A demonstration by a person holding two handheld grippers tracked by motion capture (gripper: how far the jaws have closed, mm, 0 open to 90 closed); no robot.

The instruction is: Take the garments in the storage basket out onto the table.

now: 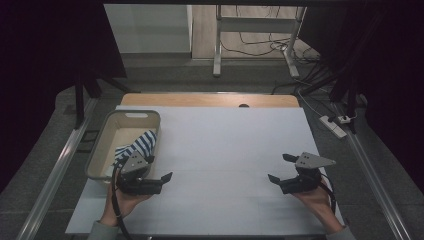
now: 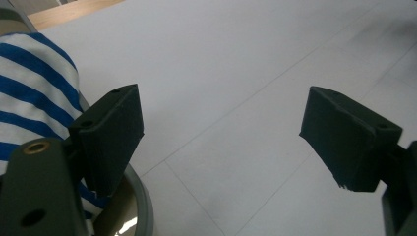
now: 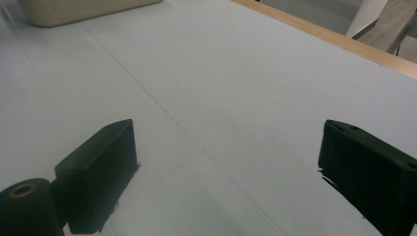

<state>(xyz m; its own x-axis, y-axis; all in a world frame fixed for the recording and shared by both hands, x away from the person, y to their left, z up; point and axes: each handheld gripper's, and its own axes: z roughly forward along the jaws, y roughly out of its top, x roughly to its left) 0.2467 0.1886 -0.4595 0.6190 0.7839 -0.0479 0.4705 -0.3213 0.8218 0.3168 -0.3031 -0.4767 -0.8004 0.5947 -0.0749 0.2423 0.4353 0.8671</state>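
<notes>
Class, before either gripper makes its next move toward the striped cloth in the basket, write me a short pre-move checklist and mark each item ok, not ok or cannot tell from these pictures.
1. Left gripper open and holding nothing: ok, jaws stand wide apart.
2. Right gripper open and holding nothing: ok, jaws wide over bare sheet.
3. Striped cloth within the basket: ok, though it bunches up at the near right rim.
4. Left gripper close to the cloth: ok, it sits beside the basket's near corner.
5. White sheet between the grippers free of objects: ok.
6. Anything lying under the cloth: cannot tell, it is hidden.
</notes>
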